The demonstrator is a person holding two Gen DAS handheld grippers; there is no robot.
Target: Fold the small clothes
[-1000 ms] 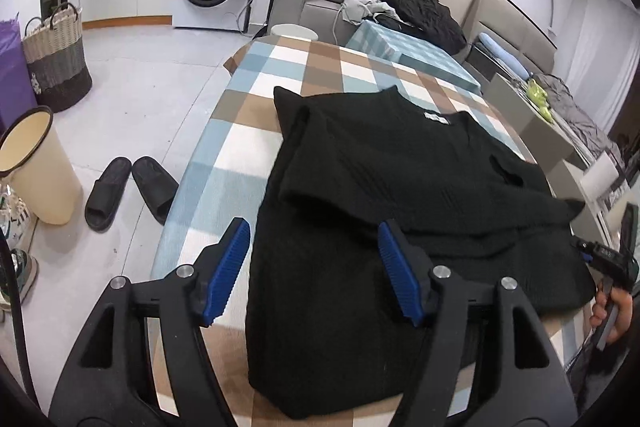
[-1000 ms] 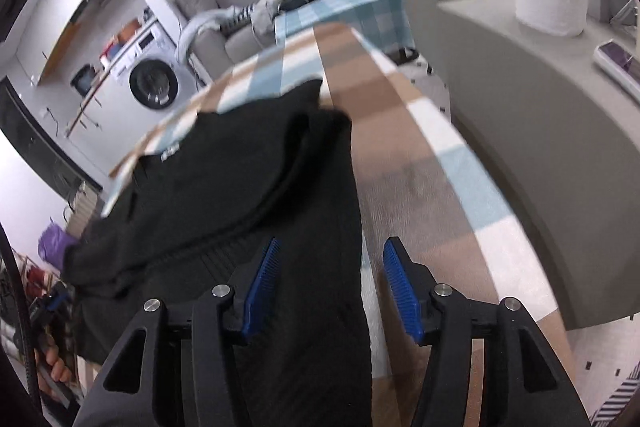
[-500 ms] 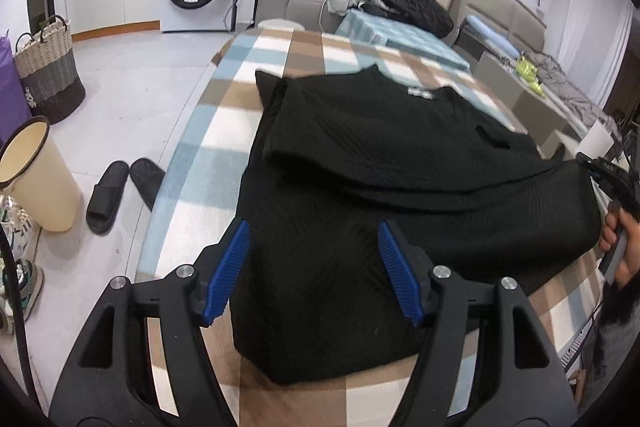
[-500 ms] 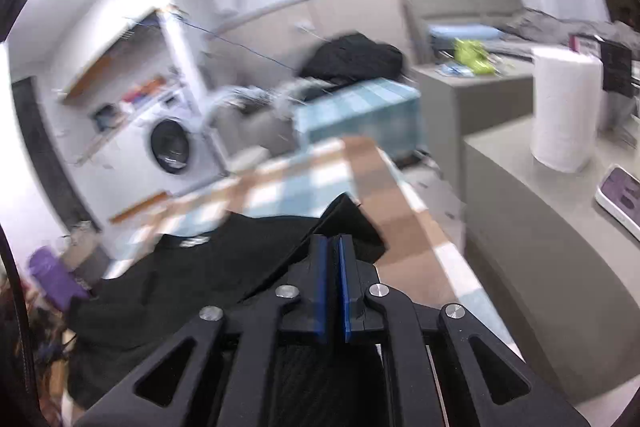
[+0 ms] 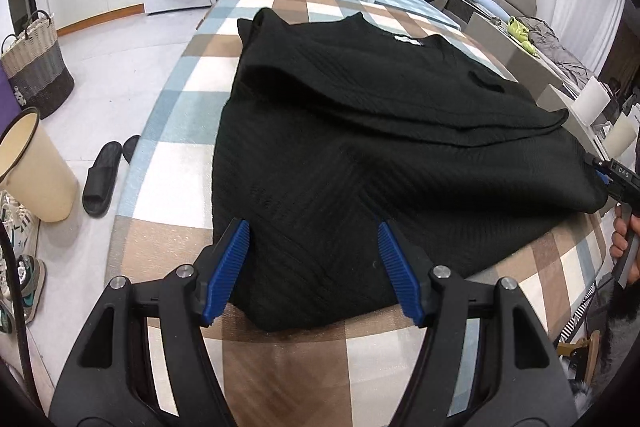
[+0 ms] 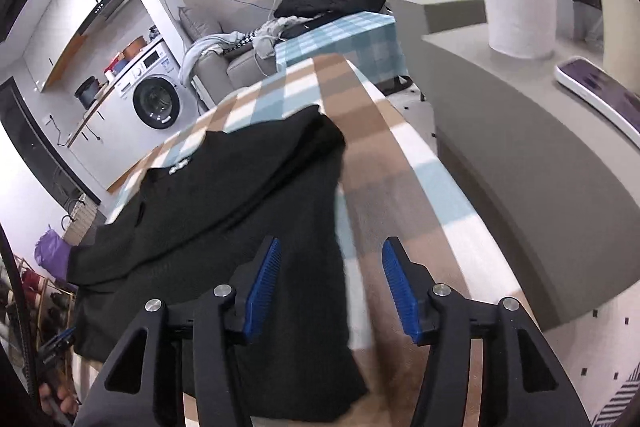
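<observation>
Left view only: I see slippers and a cream bin on the floor at left.
Black sweater: lies folded over across the checked desk, centre frame.
Left gripper: I hold it apart over the sweater's near hem, clamping nothing.
Right gripper: opening, the sweater's edge under its left finger, pads off it.
Hard to make out: the right view is motion-blurred.
Right view only: paper roll, upper right.

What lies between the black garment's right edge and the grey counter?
Right wrist view: only bare checked tablecloth between the black garment and grey counter.
</observation>
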